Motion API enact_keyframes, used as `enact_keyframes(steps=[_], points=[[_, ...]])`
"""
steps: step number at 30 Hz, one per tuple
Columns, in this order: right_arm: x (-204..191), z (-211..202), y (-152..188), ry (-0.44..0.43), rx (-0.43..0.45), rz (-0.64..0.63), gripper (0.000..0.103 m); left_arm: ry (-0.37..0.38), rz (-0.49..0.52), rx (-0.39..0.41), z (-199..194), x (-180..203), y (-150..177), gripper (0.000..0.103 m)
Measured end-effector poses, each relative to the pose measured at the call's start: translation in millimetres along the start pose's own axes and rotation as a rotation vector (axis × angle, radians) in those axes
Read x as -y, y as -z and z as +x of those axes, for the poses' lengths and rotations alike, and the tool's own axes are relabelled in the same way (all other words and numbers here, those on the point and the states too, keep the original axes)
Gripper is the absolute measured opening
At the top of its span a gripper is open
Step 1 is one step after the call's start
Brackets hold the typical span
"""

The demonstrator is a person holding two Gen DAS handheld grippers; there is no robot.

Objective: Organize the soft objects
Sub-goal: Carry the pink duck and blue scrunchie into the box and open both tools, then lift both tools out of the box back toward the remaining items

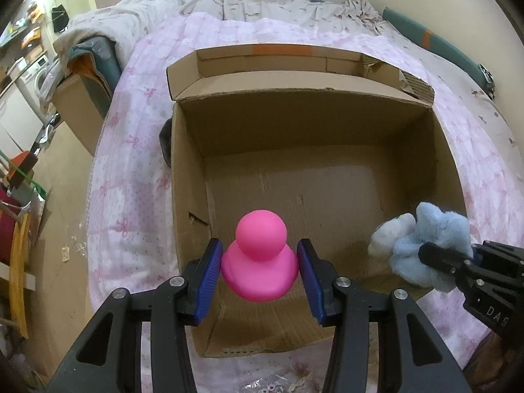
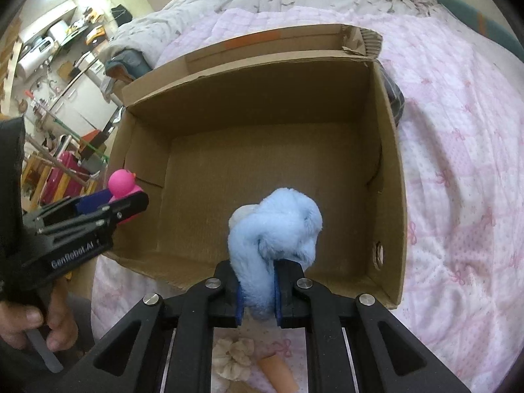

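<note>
In the left wrist view the left tongs [image 1: 260, 273], partly open, clamp a pink rubber duck [image 1: 260, 262] low in the centre of the frame, over the near edge of the open cardboard box [image 1: 448, 170] that sits on the pink quilted bed [image 1: 131, 150]. The right tongs [image 2: 257, 290], nearly closed, pinch a pale blue plush toy [image 2: 278, 229] at lower centre of the right wrist view, above the box's near side. A cream scrunchie [image 2: 234, 357] lies on the bed at that frame's bottom edge.

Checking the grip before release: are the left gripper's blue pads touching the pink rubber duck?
Touching. The left wrist view shows both blue pads pressed against the sides of the pink rubber duck, no gap.
</note>
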State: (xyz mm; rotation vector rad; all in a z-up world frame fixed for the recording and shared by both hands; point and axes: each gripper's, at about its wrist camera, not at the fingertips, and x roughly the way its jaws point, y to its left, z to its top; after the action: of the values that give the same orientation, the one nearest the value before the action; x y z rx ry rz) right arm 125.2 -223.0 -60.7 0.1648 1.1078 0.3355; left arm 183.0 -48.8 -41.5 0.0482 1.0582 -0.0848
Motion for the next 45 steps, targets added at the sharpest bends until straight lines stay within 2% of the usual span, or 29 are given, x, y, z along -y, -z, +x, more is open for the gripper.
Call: enact_keyframes(steps=[4,13,17,18,19,20,21,22,24,30,33,35,40,41,43,44,45], points=[[1.2,-1.0,1.9,0.001,-0.002,-0.004,0.013,0.036,0.001,-0.037,2.0,-0.1,3.2,0.043],[-1.8,1.1,0.5,0.002,-0.011,-0.006,0.014,0.031,0.011,-0.073,8.7,2.4,5.8,0.044],[-2.9,1.5,0.4,-0.013,-0.014,-0.005,0.021,0.025,0.027,-0.070,8.1,5.2,6.7,0.045],[-3.3,2.0,0.7,-0.017,-0.016,-0.004,0.028,0.022,0.027,-0.071,8.5,5.0,6.8,0.049],[-3.7,2.8,0.9,-0.019,-0.019,-0.004,0.041,0.024,0.026,-0.073,8.7,5.4,6.4,0.055],[-4.3,3.7,1.0,-0.024,-0.023,-0.001,0.054,0.037,0.023,-0.079,8.8,5.1,5.8,0.056],[-5.3,3.3,0.7,-0.028,-0.017,0.003,0.078,0.054,0.020,-0.085,8.4,4.6,5.3,0.056],[-6.2,1.3,0.8,-0.032,-0.001,0.006,0.082,0.063,0.016,-0.083,7.2,3.2,4.9,0.057],[-8.0,-1.9,-0.4,-0.041,0.012,0.001,0.082,0.046,0.013,-0.063,3.2,0.8,4.5,0.063],[-6.2,-14.3,-3.2,-0.054,0.077,0.021,0.082,0.029,-0.006,-0.008,-9.9,-2.9,3.9,0.063],[-4.7,-18.0,-3.2,-0.048,0.098,0.030,0.082,0.012,-0.025,0.061,-25.3,-4.9,2.3,0.063],[-5.4,-19.8,-3.8,-0.044,0.113,0.028,0.082,-0.028,-0.028,0.110,-33.4,-6.0,2.5,0.063],[-9.2,-26.3,-2.2,0.025,0.186,-0.026,0.082,-0.032,-0.065,0.116,-37.7,-14.5,4.5,0.064],[-9.6,-27.7,-1.9,0.032,0.196,-0.036,0.082,-0.026,-0.078,0.111,-38.8,-16.0,4.3,0.067],[-9.9,-32.2,-0.6,0.022,0.212,-0.046,0.082,0.010,-0.127,0.107,-43.4,-23.8,5.9,0.084],[-10.1,-34.2,-0.3,0.017,0.209,-0.048,0.083,0.020,-0.150,0.111,-46.7,-27.2,7.7,0.086],[-11.6,-36.6,0.6,0.017,0.206,-0.054,0.092,0.024,-0.174,0.115,-48.9,-29.8,9.3,0.087]])
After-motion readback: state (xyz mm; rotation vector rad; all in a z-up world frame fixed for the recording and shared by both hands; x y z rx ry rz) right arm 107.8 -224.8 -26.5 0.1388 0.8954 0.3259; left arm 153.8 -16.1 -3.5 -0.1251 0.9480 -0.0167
